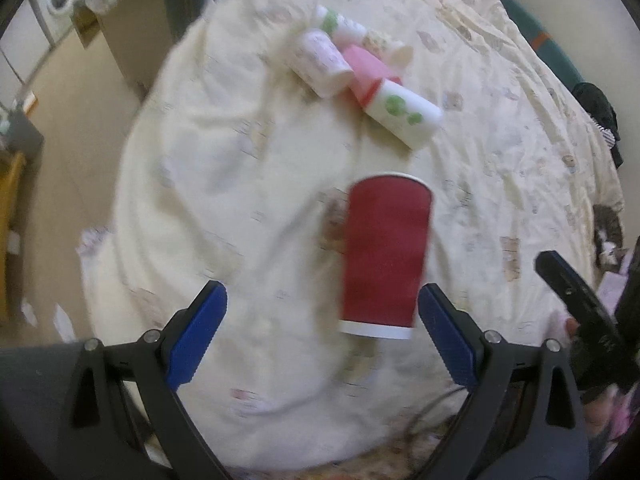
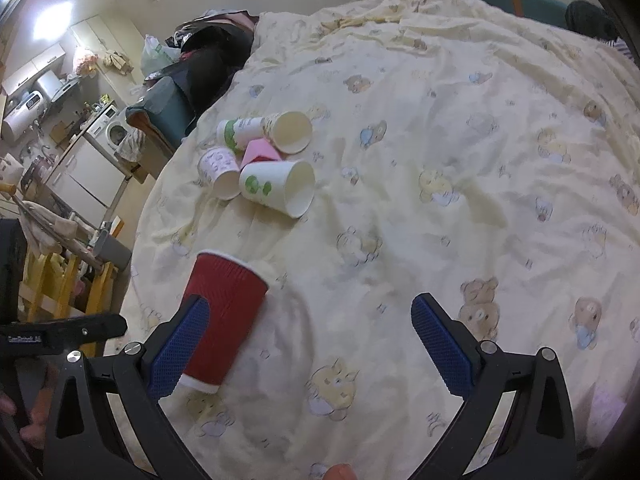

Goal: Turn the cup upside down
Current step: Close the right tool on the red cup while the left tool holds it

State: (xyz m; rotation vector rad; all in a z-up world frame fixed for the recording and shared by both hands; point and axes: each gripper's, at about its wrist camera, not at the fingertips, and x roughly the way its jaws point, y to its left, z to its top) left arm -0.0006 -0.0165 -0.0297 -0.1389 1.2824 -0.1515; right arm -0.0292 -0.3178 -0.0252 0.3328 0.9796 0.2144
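A red ribbed paper cup [image 1: 384, 256] with a white base band lies on its side on the yellow bedspread, mouth pointing away. My left gripper [image 1: 322, 332] is open, and the cup's base end sits between its blue fingers, close to the right finger [image 1: 446, 336]. In the right wrist view the same cup [image 2: 224, 320] lies at the lower left, partly behind the left blue finger [image 2: 180, 350]. My right gripper [image 2: 308, 344] is open and empty above the bedspread, to the right of the cup.
A pile of paper cups [image 1: 360, 76] lies further up the bed; it also shows in the right wrist view [image 2: 264, 164]. The bed [image 2: 440, 200] edge drops off at the left to the floor and furniture. The other gripper's black body [image 1: 580, 304] is at the right.
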